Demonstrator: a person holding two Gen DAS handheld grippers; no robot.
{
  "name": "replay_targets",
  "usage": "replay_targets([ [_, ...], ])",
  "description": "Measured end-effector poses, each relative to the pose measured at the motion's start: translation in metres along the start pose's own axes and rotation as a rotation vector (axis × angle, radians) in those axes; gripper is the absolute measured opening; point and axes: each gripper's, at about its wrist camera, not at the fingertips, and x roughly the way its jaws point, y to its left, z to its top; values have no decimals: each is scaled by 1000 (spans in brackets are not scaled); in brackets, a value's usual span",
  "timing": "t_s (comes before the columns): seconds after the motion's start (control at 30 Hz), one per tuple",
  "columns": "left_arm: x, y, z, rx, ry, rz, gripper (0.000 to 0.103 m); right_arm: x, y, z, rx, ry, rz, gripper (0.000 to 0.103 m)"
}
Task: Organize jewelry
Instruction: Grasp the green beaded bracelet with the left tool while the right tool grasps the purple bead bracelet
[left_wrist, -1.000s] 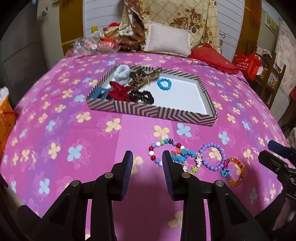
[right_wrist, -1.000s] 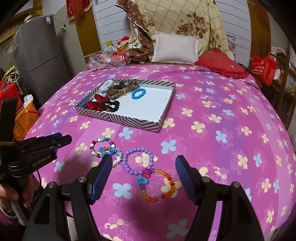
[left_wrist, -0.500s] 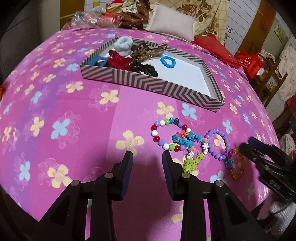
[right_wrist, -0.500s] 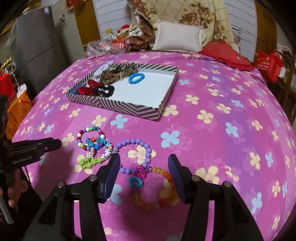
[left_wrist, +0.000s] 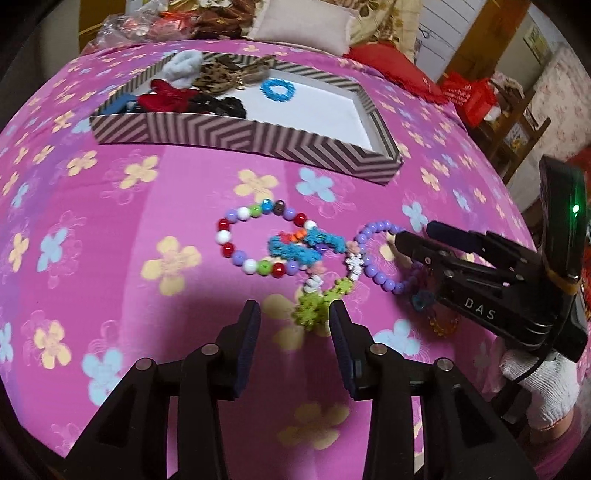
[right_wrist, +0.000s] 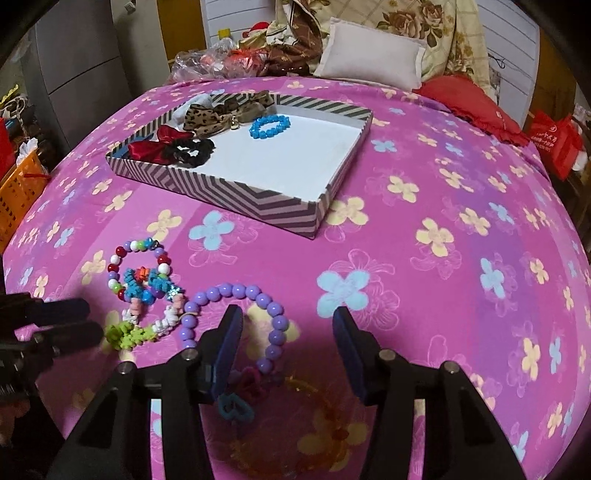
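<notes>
You lowered both grippers onto the bracelets: your right gripper (right_wrist: 286, 341), jaws apart, straddled the purple bracelet (right_wrist: 236, 321), and your left gripper (left_wrist: 293, 332), narrowly open, reached the green flower bracelet (left_wrist: 317, 299) just ahead, so pickup looked imminent.

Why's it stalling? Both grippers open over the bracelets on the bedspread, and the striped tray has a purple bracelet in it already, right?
Not quite: the bracelet in the striped tray is blue, as the right wrist view shows. The purple bracelet lies on the bedspread under the right gripper. The left gripper is open too.
</notes>
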Motion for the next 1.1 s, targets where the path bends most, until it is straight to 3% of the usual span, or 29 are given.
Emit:
replay_targets([
  [0.23,10,-14,2,41,-13,72,46,6,0,0,-25,-3,-4,53],
  [0.3,11,-12,3,28,-20,57,37,7,3,0,-41,-5,-12,51],
  [0.33,11,-10,4,18,-18,41,24,7,4,0,-51,-7,-18,47],
  [0.37,12,-8,5,6,-11,10,21,7,6,0,-67,-14,-22,33],
  [0.4,12,-5,7,-7,1,-12,21,6,8,0,-81,-18,-8,21],
  [0.5,10,1,11,-23,16,-40,21,7,14,2,-113,-14,-9,10],
  [0.67,-16,8,23,-3,-27,-53,21,-11,10,9,-83,-49,41,10],
  [1.1,-72,4,76,59,-124,-16,21,-57,17,52,-122,-142,70,10],
])
